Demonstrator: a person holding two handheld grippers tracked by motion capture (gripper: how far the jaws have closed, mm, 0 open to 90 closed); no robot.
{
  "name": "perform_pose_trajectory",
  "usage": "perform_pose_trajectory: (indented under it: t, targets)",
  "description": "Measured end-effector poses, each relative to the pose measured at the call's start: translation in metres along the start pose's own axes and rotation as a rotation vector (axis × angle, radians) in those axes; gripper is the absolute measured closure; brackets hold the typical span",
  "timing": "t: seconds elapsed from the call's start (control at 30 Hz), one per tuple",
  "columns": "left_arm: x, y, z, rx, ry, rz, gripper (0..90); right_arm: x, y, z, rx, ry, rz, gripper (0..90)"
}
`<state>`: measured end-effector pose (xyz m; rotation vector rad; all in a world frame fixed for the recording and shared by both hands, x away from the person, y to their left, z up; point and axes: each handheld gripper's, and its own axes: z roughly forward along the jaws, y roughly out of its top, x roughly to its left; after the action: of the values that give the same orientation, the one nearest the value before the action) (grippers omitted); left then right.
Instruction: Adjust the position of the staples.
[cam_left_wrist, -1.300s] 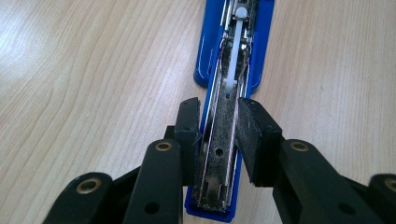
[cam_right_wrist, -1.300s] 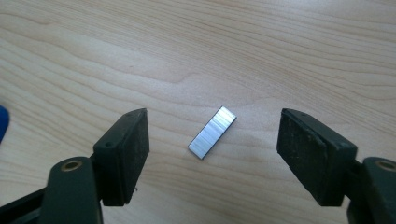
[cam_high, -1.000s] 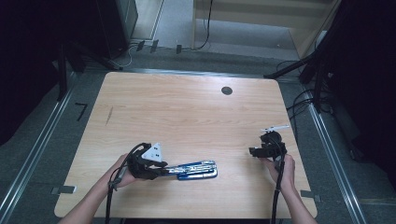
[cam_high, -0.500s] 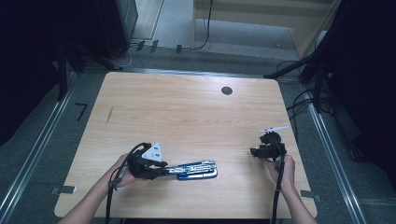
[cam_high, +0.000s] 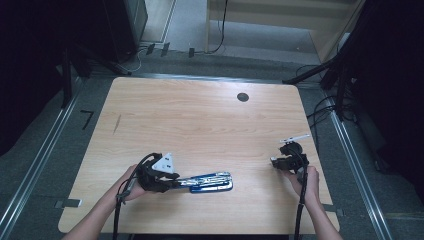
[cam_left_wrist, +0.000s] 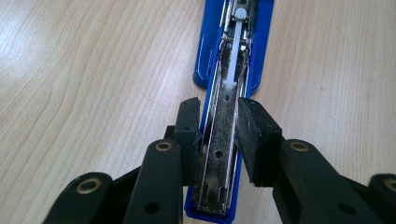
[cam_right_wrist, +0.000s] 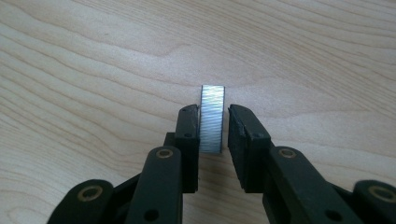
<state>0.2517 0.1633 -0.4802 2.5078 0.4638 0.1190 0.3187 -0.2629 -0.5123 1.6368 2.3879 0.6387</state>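
Two tongs are at work: the left tongs (cam_left_wrist: 217, 135) clamp the opened blue stapler (cam_left_wrist: 233, 60) flat on the surface (cam_high: 200, 125), while the right tongs (cam_right_wrist: 214, 128) have just been closing around a strip of staples (cam_right_wrist: 211, 116), seemingly not quite pinching it yet. Loading looks next.

The stapler's (cam_left_wrist: 229, 93) far end is cut off.
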Motion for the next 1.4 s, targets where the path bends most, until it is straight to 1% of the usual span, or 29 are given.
perform_pose_trajectory:
  t: [0.03, 0.07, 0.1, 0.13, 0.17, 0.2, 0.27, 0.4, 0.47, 0.57, 0.67, 0.7, 0.73, 0.77, 0.8, 1.03, 1.4]
  targets:
    - [0.0, 0.0, 0.0, 0.0, 0.0, 0.0, 71.0, -0.001, 0.0, -0.001, -0.007, 0.001, 0.002, 71.9]
    - [0.0, 0.0, 0.0, 0.0, -0.001, 0.0, 70.9, -0.003, 0.0, -0.003, -0.021, 0.001, 0.011, 71.6]
    - [0.0, 0.0, 0.0, 0.0, -0.001, 0.0, 71.0, -0.003, 0.0, -0.003, -0.021, 0.001, 0.011, 71.6]
    - [0.0, 0.0, 0.0, -0.001, -0.001, -0.001, 71.0, -0.004, 0.001, -0.005, -0.046, 0.002, 0.009, 70.4]
    - [0.0, 0.0, 0.0, 0.0, -0.001, -0.001, 71.0, -0.004, 0.001, -0.005, -0.046, 0.002, 0.009, 70.4]
    - [0.0, 0.0, 0.0, -0.001, -0.002, -0.003, 70.9, -0.003, 0.003, -0.004, -0.064, -0.002, 0.011, 70.1]
    - [0.0, 0.0, 0.0, -0.001, -0.003, -0.004, 70.9, -0.002, 0.005, -0.002, -0.075, -0.007, 0.005, 69.6]
    - [0.0, 0.0, 0.0, -0.001, -0.001, -0.004, 70.9, 0.0, 0.008, 0.005, -0.074, -0.015, -0.009, 69.5]
    - [0.0, 0.0, 0.0, -0.001, -0.001, -0.004, 70.9, 0.0, 0.01, 0.008, -0.069, -0.023, -0.008, 69.6]
    - [0.0, 0.0, 0.0, -0.002, -0.001, -0.005, 70.9, 0.0, 0.011, 0.01, -0.066, -0.021, -0.01, 70.2]
    - [0.0, 0.0, 0.0, -0.002, -0.002, -0.004, 70.9, 0.001, 0.011, 0.012, -0.06, -0.019, -0.009, 73.8]
    - [0.0, 0.0, 0.0, -0.002, -0.002, -0.004, 70.9, 0.001, 0.011, 0.012, -0.06, -0.019, -0.009, 73.8]
    - [0.0, 0.0, 0.0, -0.002, -0.003, -0.004, 70.9, 0.001, 0.011, 0.012, -0.057, -0.021, -0.01, 76.6]
    - [0.0, 0.0, 0.0, -0.002, -0.003, -0.004, 70.9, 0.001, 0.011, 0.012, -0.057, -0.021, -0.01, 76.6]
    - [0.0, 0.0, 0.0, -0.002, -0.003, -0.005, 70.9, 0.002, 0.011, 0.011, -0.055, -0.021, -0.011, 78.5]
    - [0.001, 0.0, 0.0, -0.001, -0.004, -0.003, 70.9, 0.002, 0.011, 0.009, -0.055, -0.02, -0.024, 79.1]
    - [0.001, 0.0, 0.0, -0.001, -0.005, 0.0, 70.9, 0.008, 0.013, 0.002, -0.074, 0.005, -0.057, 79.3]
